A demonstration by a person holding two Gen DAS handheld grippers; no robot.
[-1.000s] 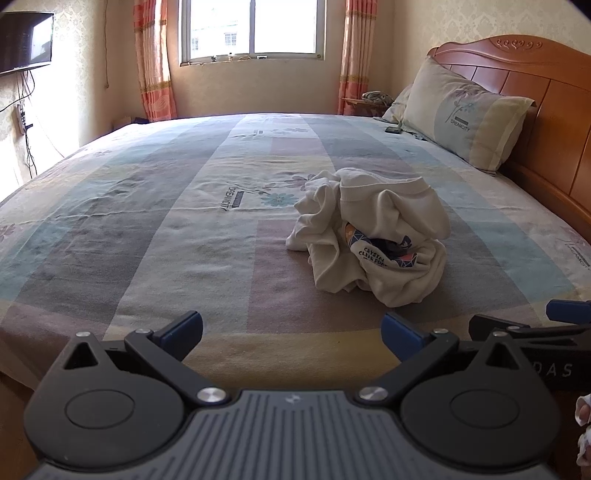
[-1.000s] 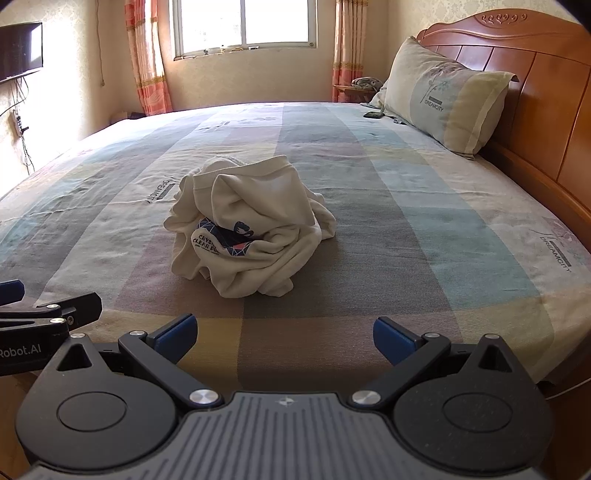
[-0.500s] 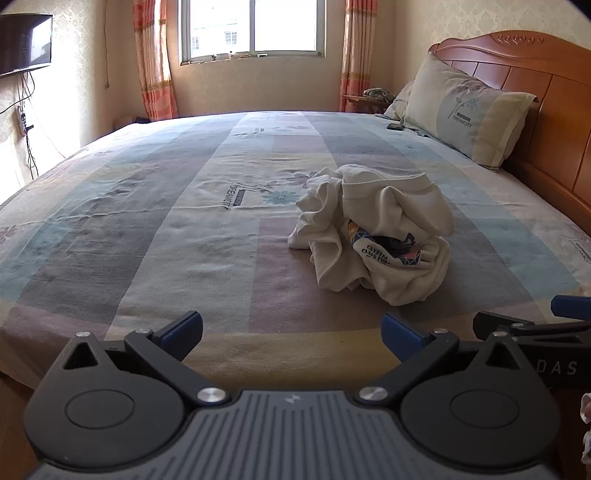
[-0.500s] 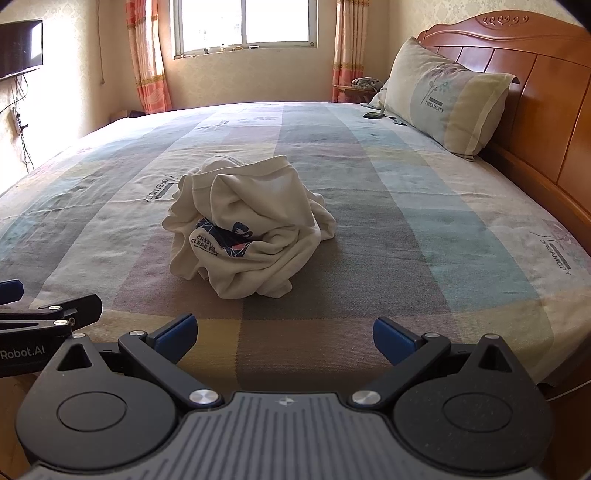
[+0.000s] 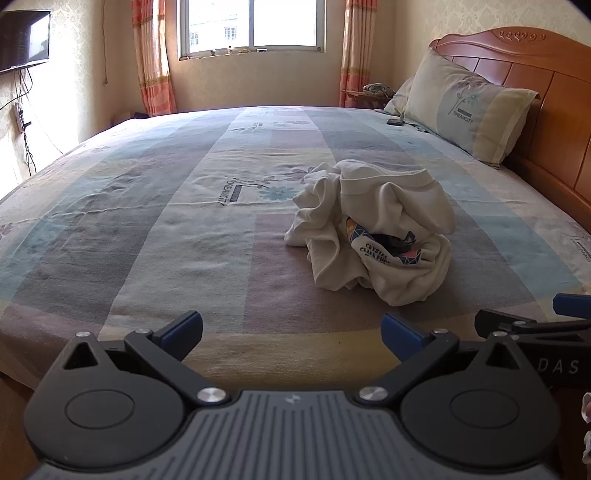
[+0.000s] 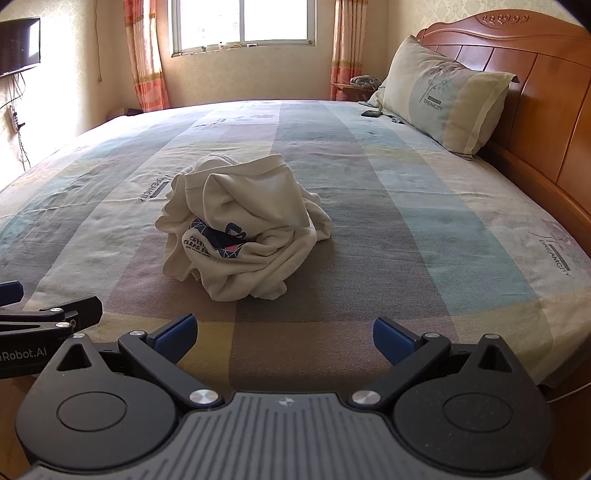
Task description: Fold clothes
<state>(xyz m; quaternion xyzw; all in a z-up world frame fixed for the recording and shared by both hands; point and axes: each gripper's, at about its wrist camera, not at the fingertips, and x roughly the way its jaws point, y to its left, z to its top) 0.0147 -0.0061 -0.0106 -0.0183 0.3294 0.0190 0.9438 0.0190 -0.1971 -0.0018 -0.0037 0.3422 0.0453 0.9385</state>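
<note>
A cream garment [image 5: 373,229] with a dark printed logo lies crumpled in a heap on the patchwork bedspread [image 5: 166,229], near the bed's front edge. The same heap [image 6: 243,229] shows left of centre in the right wrist view. My left gripper [image 5: 291,330] is open over the bed's near edge, to the left of and short of the garment, holding nothing. Equally short of the heap, my right gripper [image 6: 282,338] stands open and empty. Each gripper's tip shows at the edge of the other's view.
A large pillow [image 5: 469,107] leans on the wooden headboard [image 5: 554,96] at the right. A small dark device [image 6: 370,113] lies on the bed near the pillow. A window [image 5: 251,26] with curtains is at the far wall, a wall screen [image 5: 22,35] at the left.
Both grippers have edged slightly forward toward the bed; the garment heap sits a little closer in view. Nothing was touched.
</note>
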